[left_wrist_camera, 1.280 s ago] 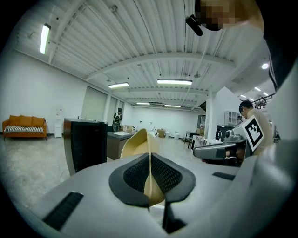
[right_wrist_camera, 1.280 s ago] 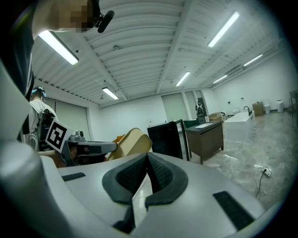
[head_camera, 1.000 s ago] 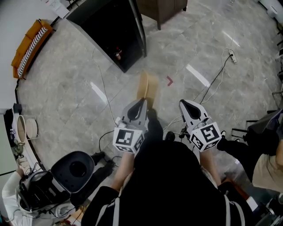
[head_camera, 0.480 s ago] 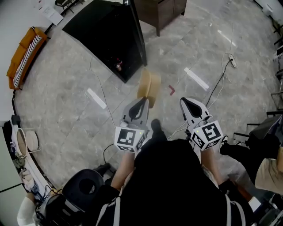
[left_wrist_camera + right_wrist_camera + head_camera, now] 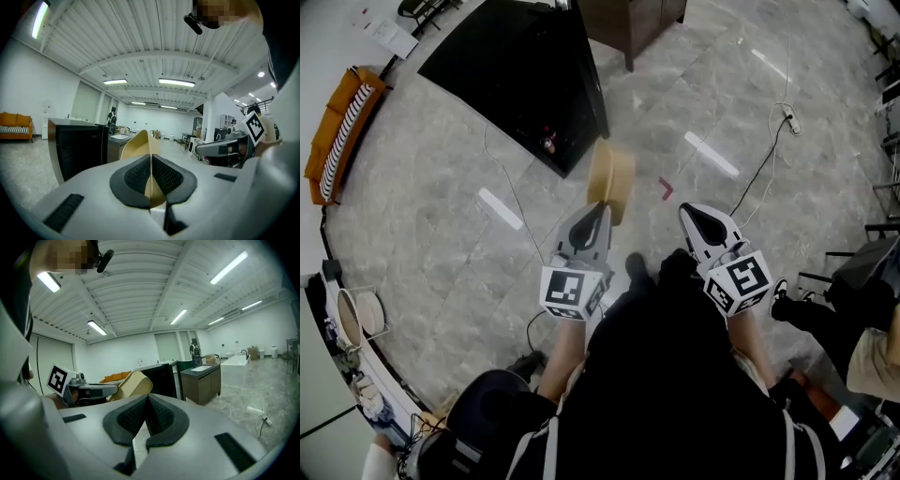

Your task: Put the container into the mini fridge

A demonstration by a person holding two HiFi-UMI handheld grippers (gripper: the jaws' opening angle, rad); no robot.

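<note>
A tan, open-topped container (image 5: 611,178) sticks out ahead of my left gripper (image 5: 598,208), which is shut on its thin wall; in the left gripper view the dark pads (image 5: 136,176) pinch the tan edge (image 5: 139,143). My right gripper (image 5: 692,211) is held beside it, shut with nothing between its pads (image 5: 157,413). The black mini fridge (image 5: 520,75) stands on the marble floor ahead and to the left, its open front facing me, with a small item inside near the bottom. From the right gripper view the container (image 5: 133,383) appears left of the fridge (image 5: 161,376).
A dark wooden cabinet (image 5: 628,23) stands just right of the fridge. An orange sofa (image 5: 342,122) is at the far left. Cables and a power strip (image 5: 787,120) lie on the floor at the right, and a red mark (image 5: 664,190) near the container. A black stool (image 5: 487,412) sits lower left.
Both grippers and the held container have moved forward across the floor toward the fridge, which now sits nearer and larger in view. The jaws look unchanged.
</note>
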